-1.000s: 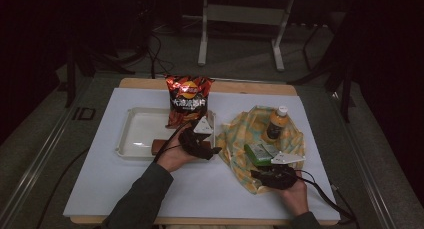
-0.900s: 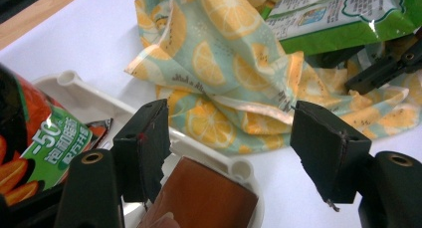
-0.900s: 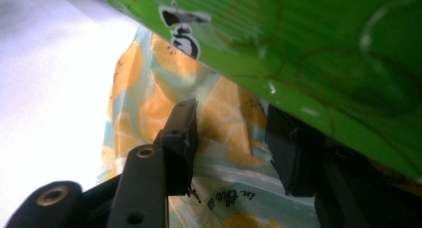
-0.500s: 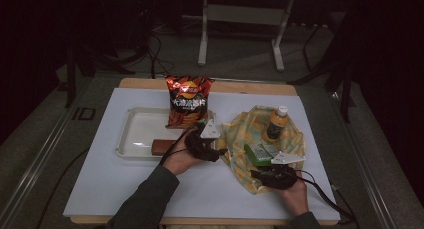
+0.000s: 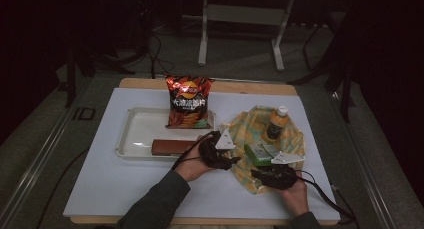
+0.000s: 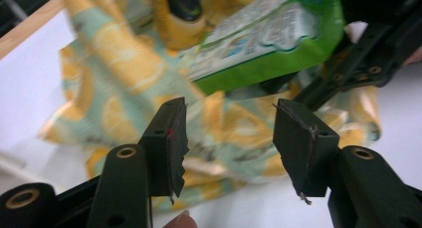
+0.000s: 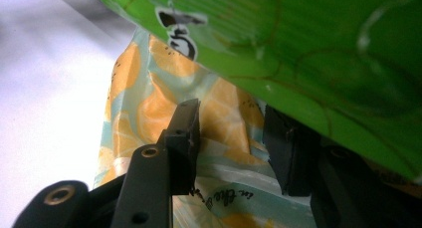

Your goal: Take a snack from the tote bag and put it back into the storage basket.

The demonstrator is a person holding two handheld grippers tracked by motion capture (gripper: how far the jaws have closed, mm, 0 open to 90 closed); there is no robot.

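Nearby: chip bag on tray; bottle, green packet on cloth.

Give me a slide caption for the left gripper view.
Left tool, jaws apart and just closing with nothing between, faces the lemon-print cloth under a green packet.

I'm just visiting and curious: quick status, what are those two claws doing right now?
Left claw closing, nothing gripped, aimed at lemon-print bag. Right claw open at the bag's near edge. Green packet and bottle lie on the bag.
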